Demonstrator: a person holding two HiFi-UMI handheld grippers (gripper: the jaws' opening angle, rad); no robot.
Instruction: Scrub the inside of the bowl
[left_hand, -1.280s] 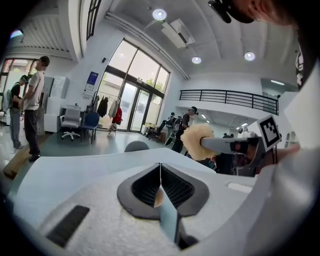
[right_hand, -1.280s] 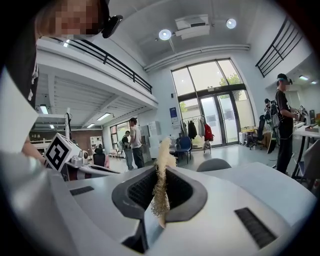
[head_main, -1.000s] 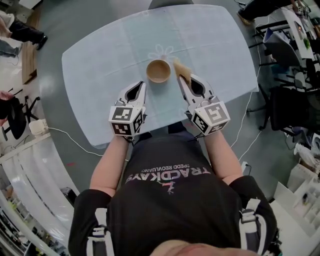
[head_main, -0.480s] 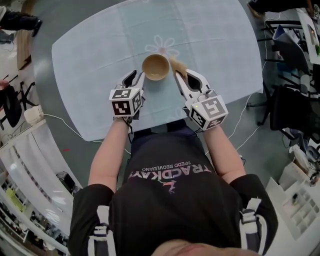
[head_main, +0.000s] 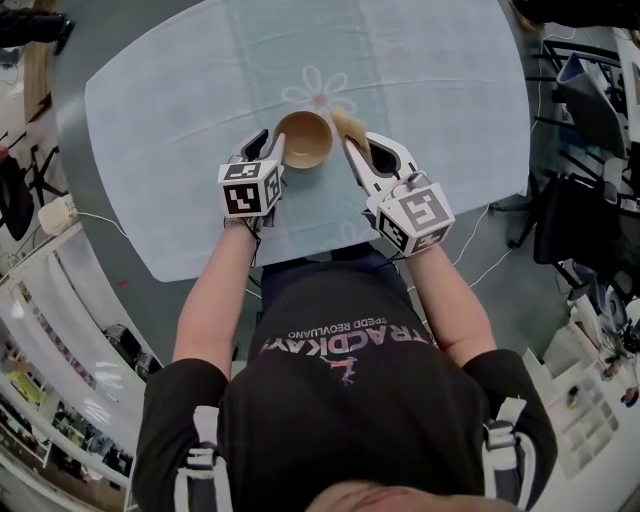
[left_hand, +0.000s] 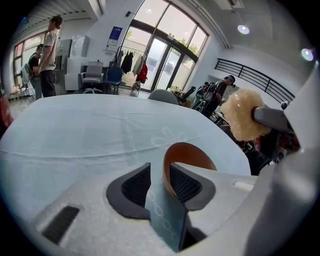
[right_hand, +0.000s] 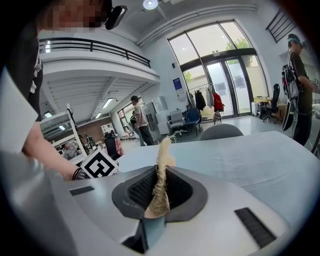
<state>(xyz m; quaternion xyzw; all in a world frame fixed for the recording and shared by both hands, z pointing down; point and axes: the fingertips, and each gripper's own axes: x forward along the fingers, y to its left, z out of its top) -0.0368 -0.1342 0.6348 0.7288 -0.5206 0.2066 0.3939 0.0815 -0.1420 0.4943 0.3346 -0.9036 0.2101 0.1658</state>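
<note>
Left fingers (left_hand: 134, 186), just opened, apart astride wall of bowl (left_hand: 192, 154); right fingers (right_hand: 181, 192) clamped on scrubber (right_hand: 160, 187).

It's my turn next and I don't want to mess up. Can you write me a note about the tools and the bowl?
Left tool: open. Its jaws have just been opening, and the near rim of the bowl stands between them, not gripped.
Right tool: shut on the straw-coloured scrubber, held beside the bowl, not in it.
Bowl: upright on the pale blue tablecloth, between the two tools.
Done: both tools are at the bowl; no scrubbing shows yet.
Left: probably close the left tool on the rim to steady it, then rub the scrubber round the inside.
</note>
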